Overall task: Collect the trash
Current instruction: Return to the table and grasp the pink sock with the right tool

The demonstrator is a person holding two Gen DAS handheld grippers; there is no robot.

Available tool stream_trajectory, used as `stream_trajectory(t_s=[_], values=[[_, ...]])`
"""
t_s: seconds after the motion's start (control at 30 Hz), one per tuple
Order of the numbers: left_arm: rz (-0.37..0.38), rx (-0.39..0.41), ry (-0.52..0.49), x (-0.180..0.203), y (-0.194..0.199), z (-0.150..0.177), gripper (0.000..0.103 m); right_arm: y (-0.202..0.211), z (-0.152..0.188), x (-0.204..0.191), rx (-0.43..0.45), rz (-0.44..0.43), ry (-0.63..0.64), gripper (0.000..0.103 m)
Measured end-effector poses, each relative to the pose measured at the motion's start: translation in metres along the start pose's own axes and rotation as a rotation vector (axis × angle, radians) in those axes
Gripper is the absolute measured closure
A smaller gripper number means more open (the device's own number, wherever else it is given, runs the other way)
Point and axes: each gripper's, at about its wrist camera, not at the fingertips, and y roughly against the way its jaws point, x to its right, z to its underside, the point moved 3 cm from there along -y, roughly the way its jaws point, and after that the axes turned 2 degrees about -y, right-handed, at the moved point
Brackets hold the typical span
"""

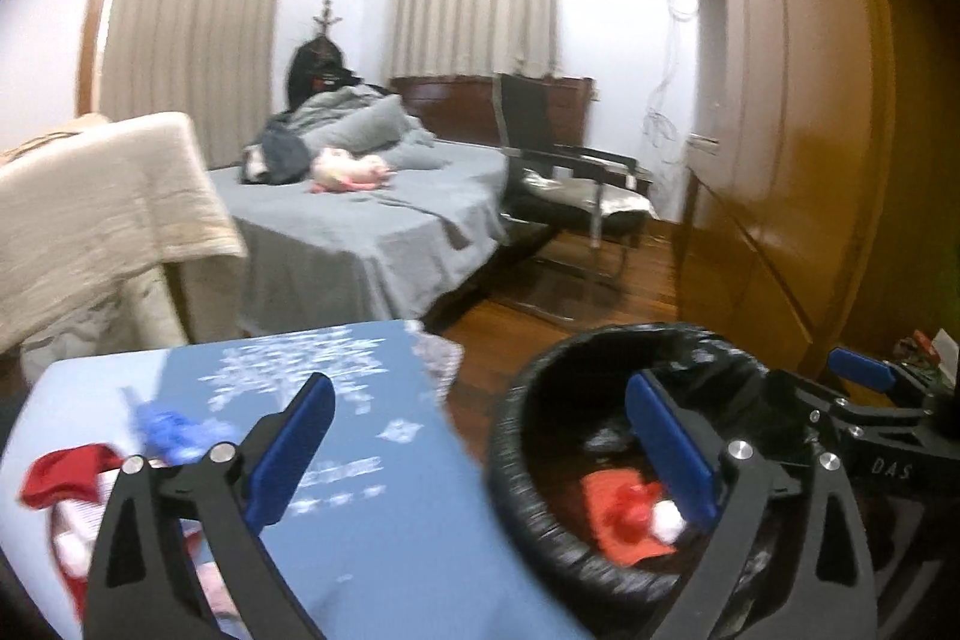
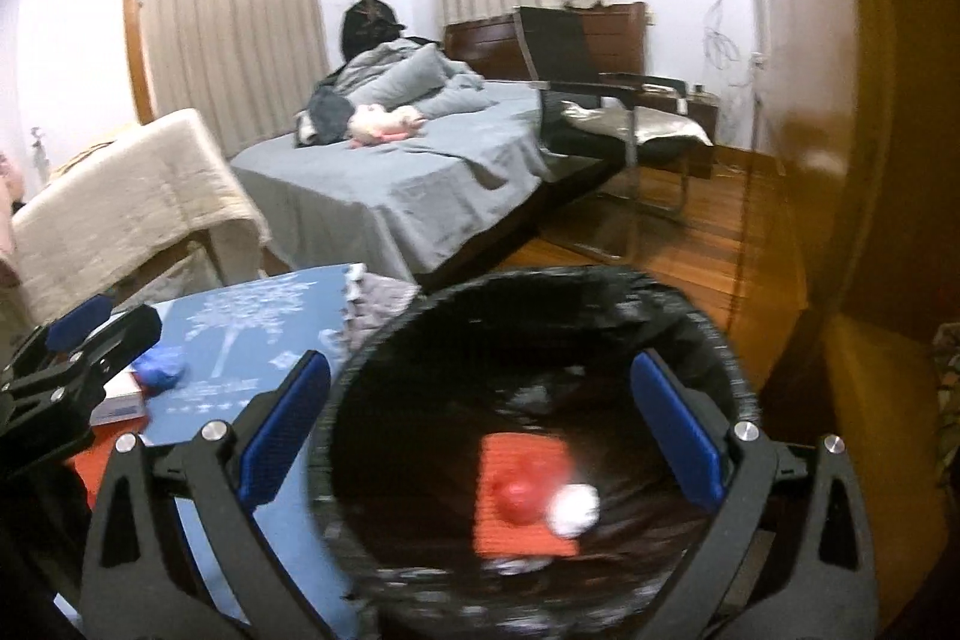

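Both the left gripper [image 1: 480, 442] and right gripper [image 2: 480, 424] gape empty, the right above the black bin [image 2: 420, 316].

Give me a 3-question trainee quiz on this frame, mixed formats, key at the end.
1. True or false: the right gripper is clamped on a piece of trash.
2. What lies in the bin? A) only a black liner B) a red-orange piece, a red lump and a white ball C) a blue glove
3. Fill in: the crumpled blue item lies on the blue ____ beside the bin.

Key
1. False: its jaws stand wide open above the bin, nothing between them.
2. B: red-orange piece, red lump, white ball.
3. Table.
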Motion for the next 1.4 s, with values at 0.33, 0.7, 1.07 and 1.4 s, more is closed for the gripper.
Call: stream_trajectory(t_s=[0.33, 0.7, 1.07, 1.4], values=[[-0.196, 0.007, 0.016, -0.08, 0.058, 0.03, 0.007, -0.013, 0.021, -0.095, -0.049, -0.142, 0.059, 0.005], [-0.336, -0.029, 0.057, -0.145, 0.094, 0.073, 0.007, -0.032, 0.05, -0.185, -0.105, -0.248, 0.153, 0.005], [-0.443, -0.078, 0.122, -0.198, 0.103, 0.106, 0.007, -0.062, 0.087, -0.243, -0.206, -0.316, 0.25, 0.006], [-0.48, -0.112, 0.147, -0.219, 0.102, 0.124, 0.007, -0.085, 0.112, -0.282, -0.288, -0.354, 0.327, 0.006]])
